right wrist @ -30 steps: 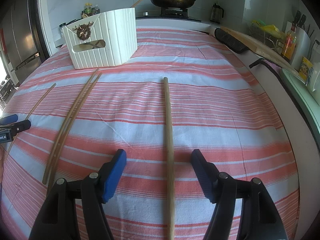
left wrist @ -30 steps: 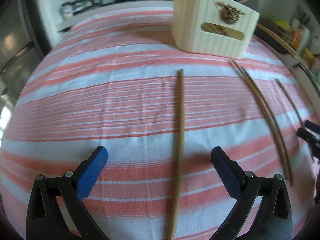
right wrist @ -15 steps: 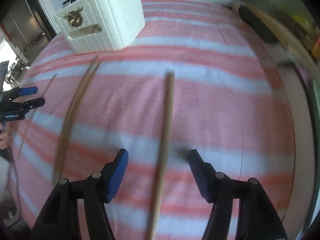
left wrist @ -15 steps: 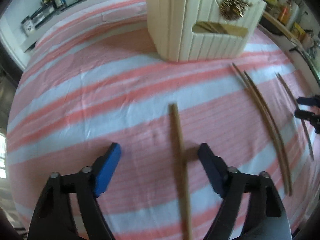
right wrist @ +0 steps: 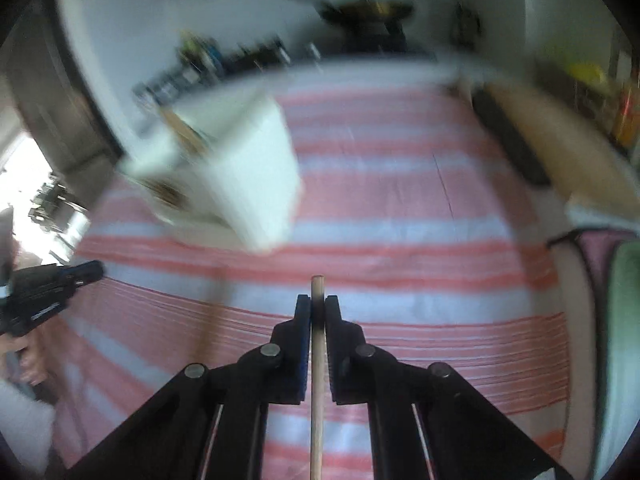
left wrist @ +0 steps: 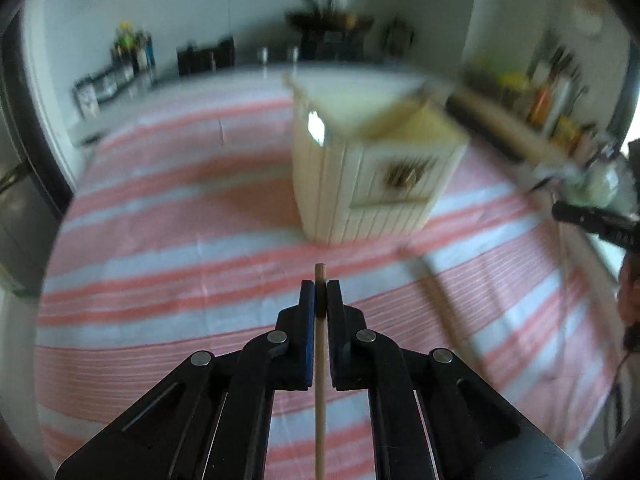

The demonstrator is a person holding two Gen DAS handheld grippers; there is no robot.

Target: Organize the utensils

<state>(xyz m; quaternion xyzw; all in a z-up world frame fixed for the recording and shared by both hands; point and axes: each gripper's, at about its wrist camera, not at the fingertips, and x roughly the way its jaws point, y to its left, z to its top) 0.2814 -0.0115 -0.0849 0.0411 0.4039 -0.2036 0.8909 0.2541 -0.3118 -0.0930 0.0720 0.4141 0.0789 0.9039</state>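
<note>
My left gripper (left wrist: 320, 292) is shut on a thin wooden stick (left wrist: 320, 400). Its jaws are closing tight, with the pads pressed on both sides near the stick's far tip, and the stick is held above the striped cloth (left wrist: 160, 280). My right gripper (right wrist: 318, 308) grips a thicker wooden stick (right wrist: 317, 384) the same way, its jaws also closing tight, tip poking just past the pads. The white ribbed basket (left wrist: 372, 184) stands ahead, blurred in both views (right wrist: 248, 176). Each gripper shows at the edge of the other's view: the right one (left wrist: 592, 220) and the left one (right wrist: 48, 288).
More thin sticks (left wrist: 440, 292) lie blurred on the cloth right of my left gripper. A wooden board (right wrist: 560, 140) and bottles line the right counter. A pan (right wrist: 368, 8) sits on the stove behind. A person's hand (right wrist: 24, 356) holds the left gripper.
Both grippers went from open around a stick lying on the cloth to shut on it. Both have risen with their sticks, and the basket now looks nearer and lower in view.
</note>
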